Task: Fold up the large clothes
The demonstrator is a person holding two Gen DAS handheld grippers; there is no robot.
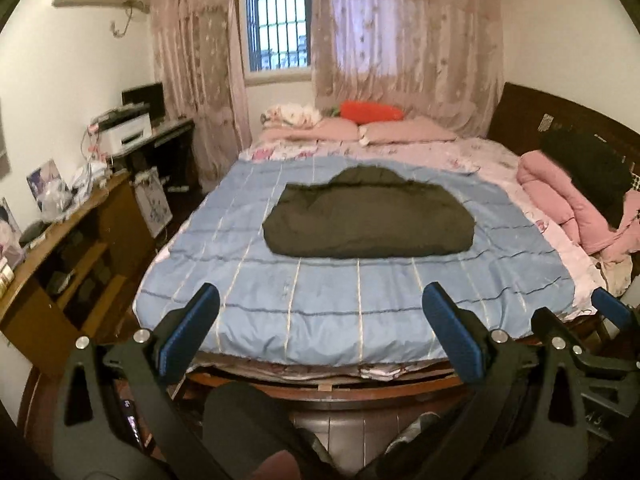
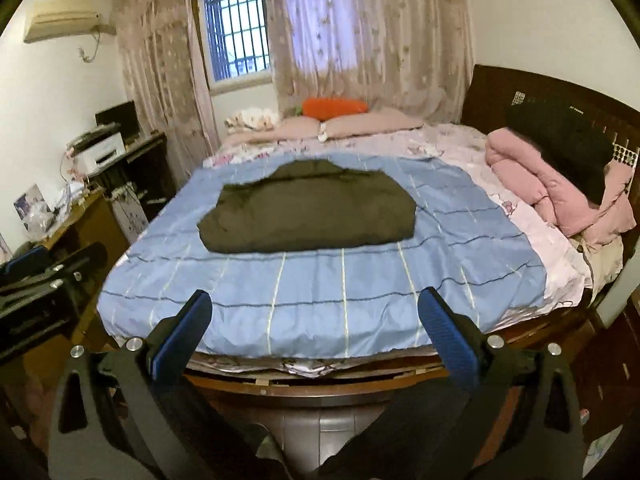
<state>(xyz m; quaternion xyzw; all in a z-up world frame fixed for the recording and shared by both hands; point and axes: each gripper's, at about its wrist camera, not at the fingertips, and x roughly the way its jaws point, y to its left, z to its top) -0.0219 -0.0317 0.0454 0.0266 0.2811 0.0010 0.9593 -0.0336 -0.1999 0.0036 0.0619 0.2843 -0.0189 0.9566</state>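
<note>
A dark olive garment (image 1: 368, 218) (image 2: 308, 210) lies folded into a wide bundle in the middle of the blue striped bedspread (image 1: 352, 304) (image 2: 320, 292). My left gripper (image 1: 320, 328) is open, held back over the foot of the bed, well short of the garment, with nothing between its blue pads. My right gripper (image 2: 316, 328) is open too and equally far back. The right gripper's blue tip (image 1: 612, 310) shows at the right edge of the left wrist view. The left gripper (image 2: 44, 268) appears at the left edge of the right wrist view.
Pink pillows (image 1: 400, 128) and an orange cushion (image 1: 372, 112) lie at the far side by the curtains. A pink quilt with a black garment (image 1: 576, 196) is heaped at the right. A wooden desk (image 1: 72, 256) stands left of the bed. A person's dark trouser legs (image 1: 244, 424) are below.
</note>
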